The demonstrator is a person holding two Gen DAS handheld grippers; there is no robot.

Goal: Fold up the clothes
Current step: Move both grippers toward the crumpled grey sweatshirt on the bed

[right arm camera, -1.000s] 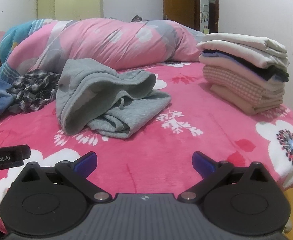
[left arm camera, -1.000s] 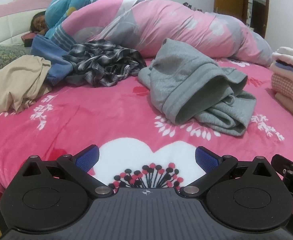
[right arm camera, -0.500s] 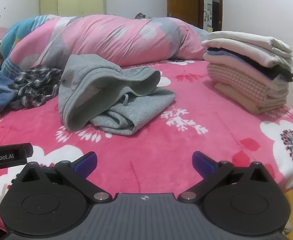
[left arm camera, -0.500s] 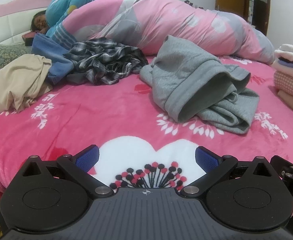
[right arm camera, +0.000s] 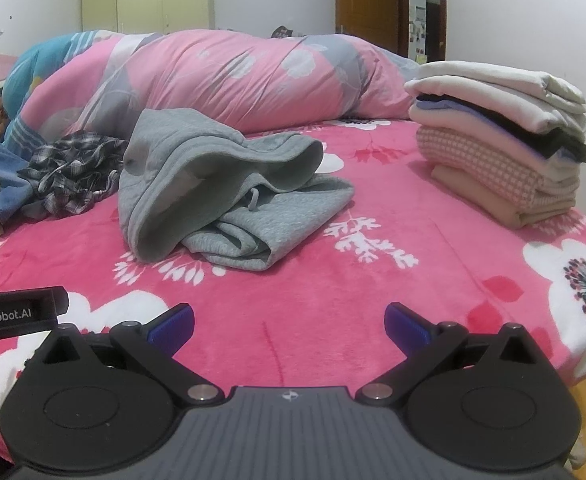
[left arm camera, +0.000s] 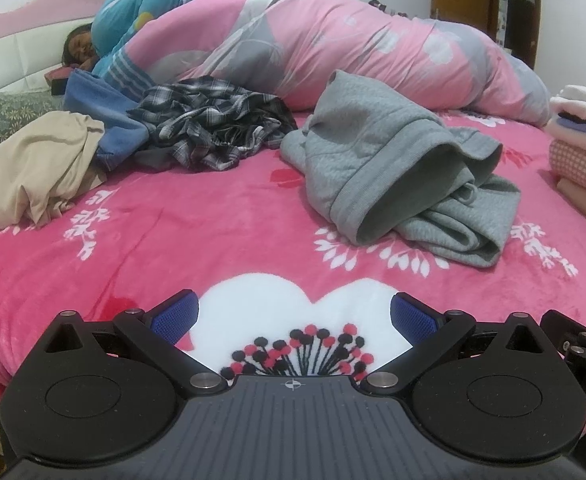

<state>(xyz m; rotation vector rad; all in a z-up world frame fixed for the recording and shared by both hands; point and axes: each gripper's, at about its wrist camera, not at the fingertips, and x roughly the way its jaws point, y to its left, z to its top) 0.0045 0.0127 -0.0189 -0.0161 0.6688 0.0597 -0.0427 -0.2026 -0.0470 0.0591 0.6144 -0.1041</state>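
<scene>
The grey garment lies crumpled on the pink blanket, at about 1 o'clock from the left gripper and at 11 o'clock from the right gripper. One ribbed hem stands up in an open loop toward the cameras, and a folded part lies flat below it. Its near edge is free, and between this edge and both grippers there is a wide bare strip of blanket. To its right the blanket is also bare up to the stack of folded clothes, which sits at 1 o'clock in the right view, near the bed's right edge.

Behind the garment, at 12 o'clock, a long pink quilt lies across the bed, close to the garment's far side. At 11 o'clock in the left view lie a plaid shirt, just beside the garment, then a blue cloth and a beige cloth. A person's head shows at the quilt's far left end.

Both grippers are low over the near edge of the bed and point forward along the blanket. The blue fingers of each are spread wide, with nothing between them. The two grippers are side by side, each seen at the edge of the other's view.
</scene>
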